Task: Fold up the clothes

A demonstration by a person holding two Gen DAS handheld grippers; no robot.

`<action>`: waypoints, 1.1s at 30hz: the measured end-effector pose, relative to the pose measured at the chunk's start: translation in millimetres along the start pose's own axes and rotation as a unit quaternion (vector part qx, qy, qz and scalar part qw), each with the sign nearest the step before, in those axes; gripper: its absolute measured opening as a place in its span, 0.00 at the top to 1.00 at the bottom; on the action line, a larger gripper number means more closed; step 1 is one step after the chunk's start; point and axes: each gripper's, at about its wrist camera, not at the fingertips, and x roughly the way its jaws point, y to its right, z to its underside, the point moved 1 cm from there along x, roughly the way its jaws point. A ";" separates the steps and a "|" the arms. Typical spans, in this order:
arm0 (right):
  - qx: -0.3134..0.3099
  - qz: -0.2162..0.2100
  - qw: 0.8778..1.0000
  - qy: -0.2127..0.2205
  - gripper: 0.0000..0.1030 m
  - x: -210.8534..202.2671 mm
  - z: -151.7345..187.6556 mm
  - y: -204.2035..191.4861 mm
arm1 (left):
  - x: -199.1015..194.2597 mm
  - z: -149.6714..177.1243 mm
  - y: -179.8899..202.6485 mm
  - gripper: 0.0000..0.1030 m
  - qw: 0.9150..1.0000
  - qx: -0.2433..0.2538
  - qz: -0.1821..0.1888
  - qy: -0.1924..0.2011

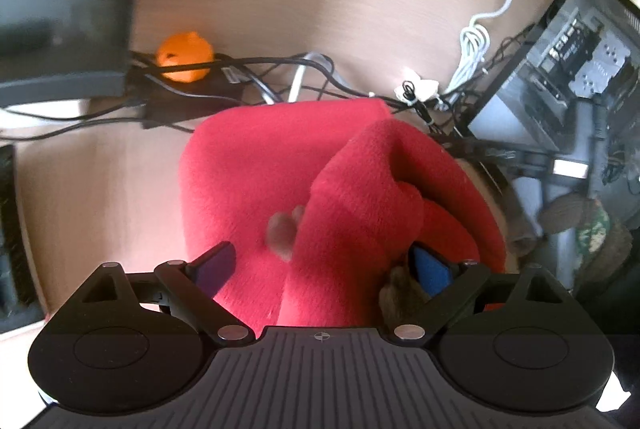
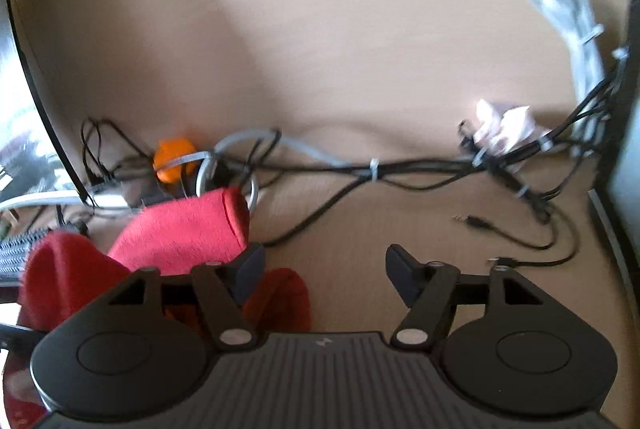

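Left tool (image 1: 324,269) is seen with its jaws set wide, and the red fleece garment (image 1: 288,169) is bunched between them; whether the purple pad (image 1: 216,265) and the blue pad (image 1: 430,269) press on the cloth cannot be told, since fabric spills over the blue one. Close ahead of this tool a raised fold of the garment stands up from the table (image 1: 100,189), with a flatter panel spread beyond it. A small pale patch (image 1: 282,229) on the cloth is blurred and cannot be identified.

Right tool (image 2: 324,271) is released: its jaws are parted and only bare table shows between them. The garment lies to its left, just beside the left finger (image 2: 250,269), with one cuffed end (image 2: 234,217) pointing away from the tool.

The fold is judged to be at an early or middle stage: the cloth is gathered and partly doubled over, but no neat, flat stack is seen, so smoothing and further folds are probably left.

Farther off, beyond the garment, a tangle of black cables (image 2: 360,169) and a small orange object (image 2: 174,159) are seen, then a bundled white cord (image 1: 476,45). The near part of the garment is hidden under both tool bodies, its full outline is cut off, and both views are softened by blur.
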 end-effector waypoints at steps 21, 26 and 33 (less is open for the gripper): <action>0.162 -0.159 0.961 -0.158 0.00 -15.2 106.2 -46.1 | -12.8 55.4 -7.4 0.06 0.999 -0.028 -0.005 -0.016; 0.098 -0.126 0.976 -0.149 0.00 -25.8 91.9 -58.2 | -14.6 53.8 -5.6 0.06 1.000 -0.021 -0.011 -0.007; 0.130 -0.117 0.983 -0.061 0.00 -43.8 59.3 -31.7 | -28.6 49.3 4.9 0.06 0.998 -0.038 0.047 0.015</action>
